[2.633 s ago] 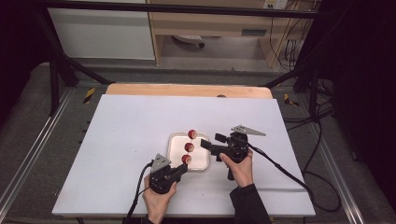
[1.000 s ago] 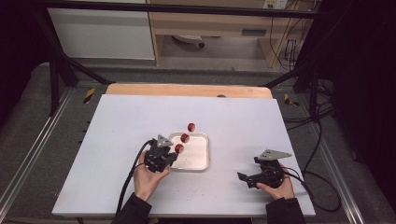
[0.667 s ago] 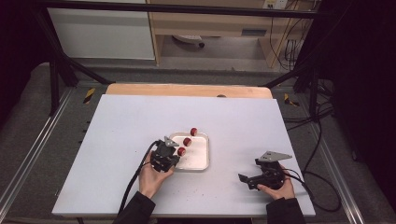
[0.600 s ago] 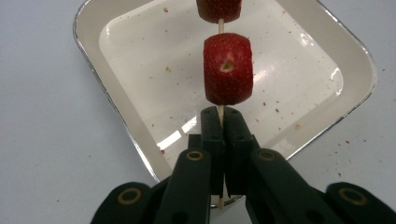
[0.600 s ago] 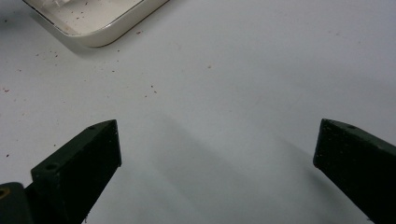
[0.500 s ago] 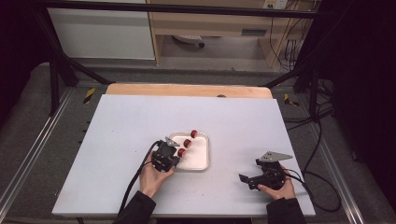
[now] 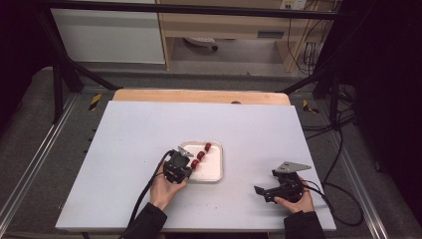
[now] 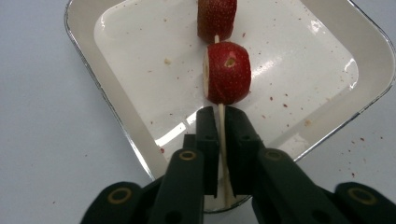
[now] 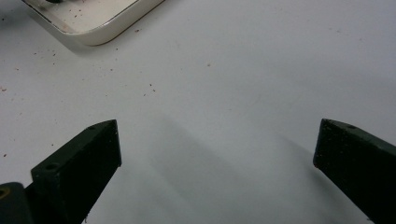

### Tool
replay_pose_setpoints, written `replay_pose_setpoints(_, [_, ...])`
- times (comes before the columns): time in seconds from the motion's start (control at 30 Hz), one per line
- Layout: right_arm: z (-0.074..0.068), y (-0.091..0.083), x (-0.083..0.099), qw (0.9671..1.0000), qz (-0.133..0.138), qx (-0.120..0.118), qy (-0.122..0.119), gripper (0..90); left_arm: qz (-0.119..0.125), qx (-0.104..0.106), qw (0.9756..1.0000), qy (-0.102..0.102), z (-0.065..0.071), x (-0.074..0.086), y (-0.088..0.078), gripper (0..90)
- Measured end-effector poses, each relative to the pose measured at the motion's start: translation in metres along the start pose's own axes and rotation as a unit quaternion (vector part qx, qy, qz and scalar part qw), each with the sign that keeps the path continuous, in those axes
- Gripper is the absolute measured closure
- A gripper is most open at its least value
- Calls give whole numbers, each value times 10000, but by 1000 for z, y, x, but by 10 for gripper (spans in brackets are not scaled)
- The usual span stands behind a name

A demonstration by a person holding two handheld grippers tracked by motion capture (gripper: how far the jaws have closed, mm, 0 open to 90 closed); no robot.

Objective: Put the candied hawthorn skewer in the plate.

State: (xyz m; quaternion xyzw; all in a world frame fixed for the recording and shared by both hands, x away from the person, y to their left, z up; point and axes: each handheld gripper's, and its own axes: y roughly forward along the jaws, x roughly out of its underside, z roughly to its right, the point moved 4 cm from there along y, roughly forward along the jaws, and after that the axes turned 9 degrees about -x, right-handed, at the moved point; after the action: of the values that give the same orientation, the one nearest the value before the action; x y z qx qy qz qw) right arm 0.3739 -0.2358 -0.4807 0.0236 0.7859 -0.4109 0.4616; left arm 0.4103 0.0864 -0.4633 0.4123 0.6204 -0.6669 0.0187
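In the high view, your left gripper (image 7: 186,163) sits at the near-left edge of the white tray (image 7: 215,172) in the middle of the white table (image 7: 124,139). Three strawberry pieces (image 7: 201,155) run in a slanting line from its tip across the tray's far-left part. Your right gripper (image 7: 260,191) rests low over the table near the front right, well apart from the tray, with your right hand (image 7: 294,201) behind it.

In the left gripper view, your jaws are pinched on the skewer (image 8: 222,135), a thin pale stick that runs up between them and out over the tray (image 8: 116,116). A halved strawberry (image 8: 227,73) is threaded on it just beyond the jaw tips, and a second piece (image 8: 216,18) sits farther along at the top edge. Red specks dot the tray floor.

In the right gripper view, your jaws stand spread wide over bare table (image 9: 224,93), with nothing between them. One tray corner (image 9: 93,21) shows at the upper left, with small crumbs scattered beside it.
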Motion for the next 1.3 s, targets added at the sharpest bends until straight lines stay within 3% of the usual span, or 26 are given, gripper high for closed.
replay_pose_setpoints(0.2, [0,-1,-1,10000,41,10,36,11,309,213,9991,211,-10,0,-14,600])
replay_pose_setpoints(0.37, [1,-2,-1,10000,61,14,26,10,492,437,9968,444,-19,6,-26,388])
replay_pose_setpoints(0.57, [0,-4,-3,9999,119,-24,64,9,658,553,9952,472,-34,19,-41,224])
replay_pose_setpoints(0.77, [0,-3,-2,9999,135,-40,53,8,836,414,9949,393,-54,39,-51,133])
replay_pose_setpoints(0.87, [0,-3,-2,9999,114,-38,44,7,852,324,9955,255,-67,54,-52,88])
replay_pose_setpoints(0.97, [0,-3,-2,9999,96,-39,35,7,925,306,9952,96,-78,69,-56,73])
replay_pose_setpoints(1.1, [0,-3,-2,9999,92,-43,24,7,1017,179,9946,20,-91,88,-61,70])
replay_pose_setpoints(1.3, [-1,-2,0,10000,52,-58,18,7,1135,174,9933,-94,-102,109,-61,70])
